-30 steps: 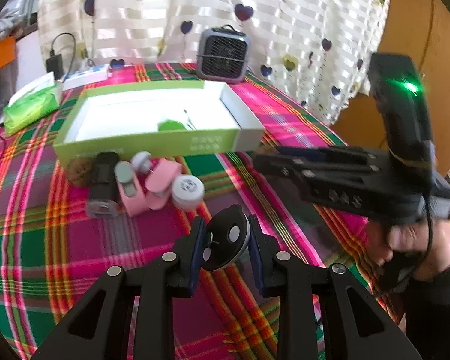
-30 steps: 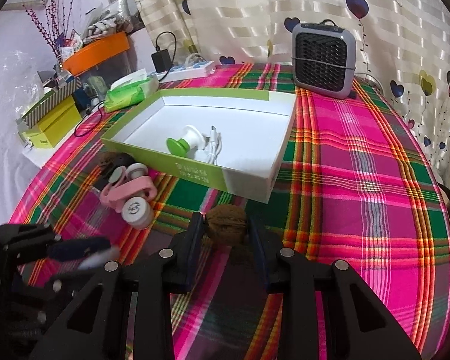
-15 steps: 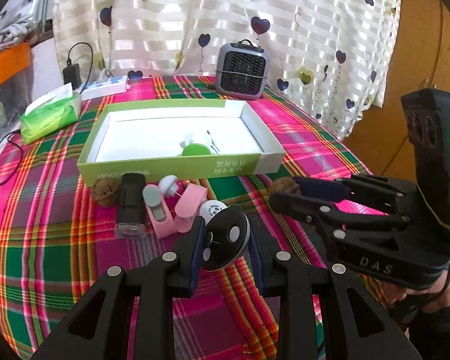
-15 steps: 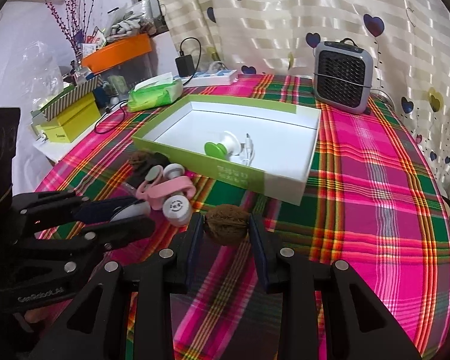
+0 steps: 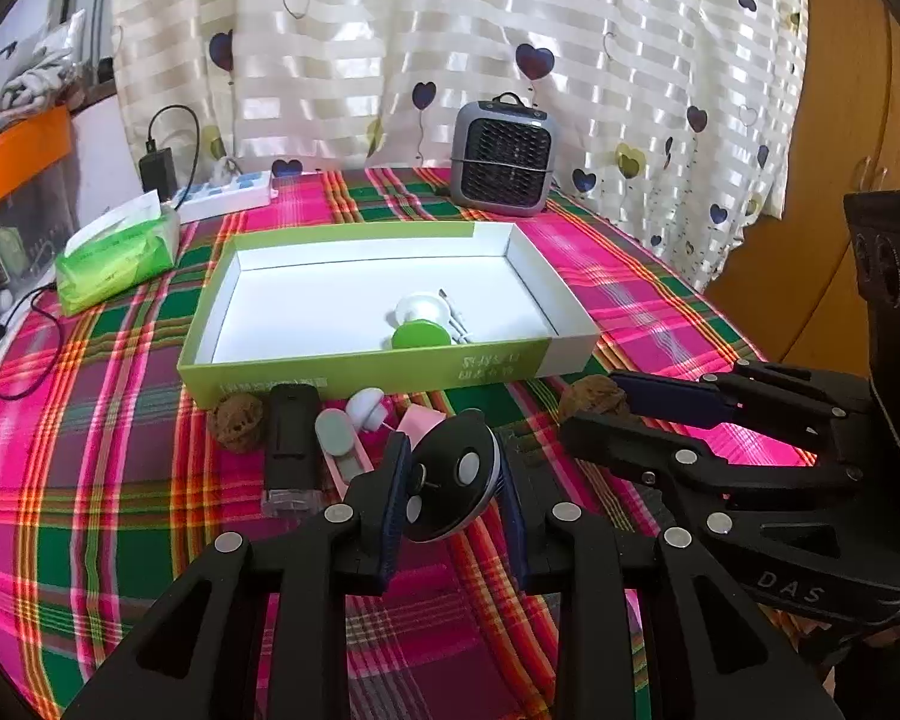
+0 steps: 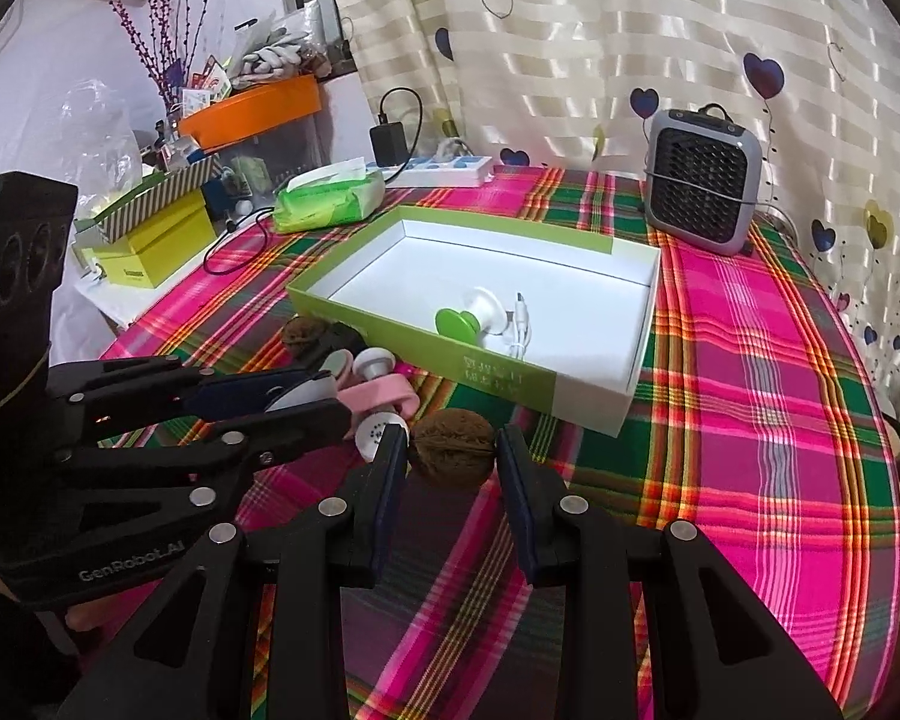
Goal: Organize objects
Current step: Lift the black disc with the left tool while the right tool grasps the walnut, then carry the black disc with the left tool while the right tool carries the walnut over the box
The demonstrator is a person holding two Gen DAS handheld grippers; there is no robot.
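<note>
Left wrist view: left gripper [image 5: 453,483] clenched on a smooth black round disc [image 5: 450,474] bearing pale studs. Right gripper [image 6: 453,459] grasped a wrinkled brown walnut [image 6: 453,447], both just before the shallow green-and-white cardboard box [image 5: 354,369] on plaid cloth [image 6: 750,390]. Box held a green-capped spool [image 5: 421,324] with white cable. Beside its front wall lay a second walnut [image 5: 237,420], a black rectangular device [image 5: 291,444] and pink pieces [image 5: 345,456]. A grey fan heater [image 5: 503,159] stood behind the box.
</note>
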